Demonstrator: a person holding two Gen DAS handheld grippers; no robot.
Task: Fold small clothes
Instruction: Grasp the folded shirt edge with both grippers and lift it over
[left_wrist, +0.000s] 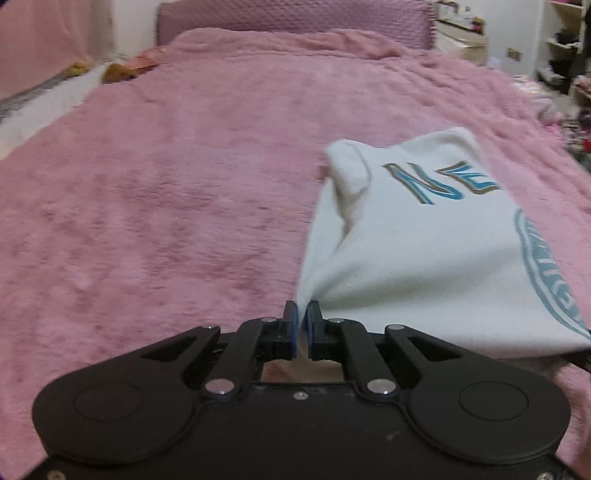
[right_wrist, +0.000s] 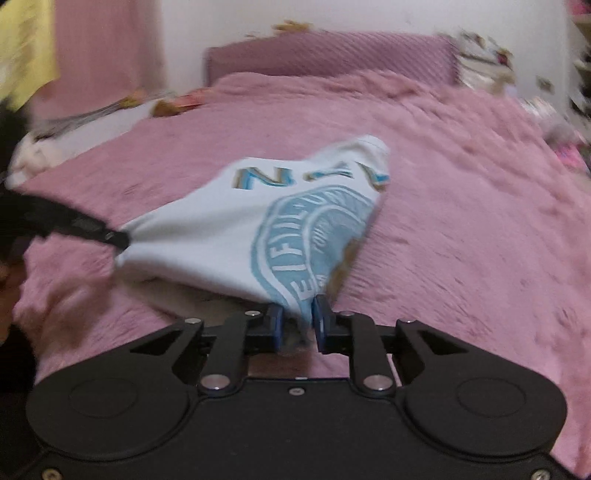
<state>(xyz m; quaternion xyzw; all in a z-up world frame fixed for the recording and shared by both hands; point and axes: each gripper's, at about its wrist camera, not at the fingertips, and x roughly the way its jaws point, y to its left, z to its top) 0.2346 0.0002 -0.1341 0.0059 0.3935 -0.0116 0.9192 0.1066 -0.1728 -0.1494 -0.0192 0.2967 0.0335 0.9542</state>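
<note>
A small white T-shirt (left_wrist: 424, 251) with blue lettering and a round blue print is held up over the pink bed, stretched between both grippers. My left gripper (left_wrist: 302, 317) is shut on the shirt's left corner, the cloth bunched between its blue pads. In the right wrist view the same T-shirt (right_wrist: 236, 221) sags in the middle. My right gripper (right_wrist: 298, 317) is shut on its right corner, over the round print. The left gripper (right_wrist: 114, 236) shows there at the left, pinching the cloth. The shirt's far end droops toward the blanket.
A fluffy pink blanket (left_wrist: 166, 184) covers the whole bed, with a pink headboard (left_wrist: 295, 18) at the far end. Soft toys and small items (left_wrist: 118, 70) lie at the far left by the wall. Cluttered shelves (left_wrist: 565, 55) stand at the far right.
</note>
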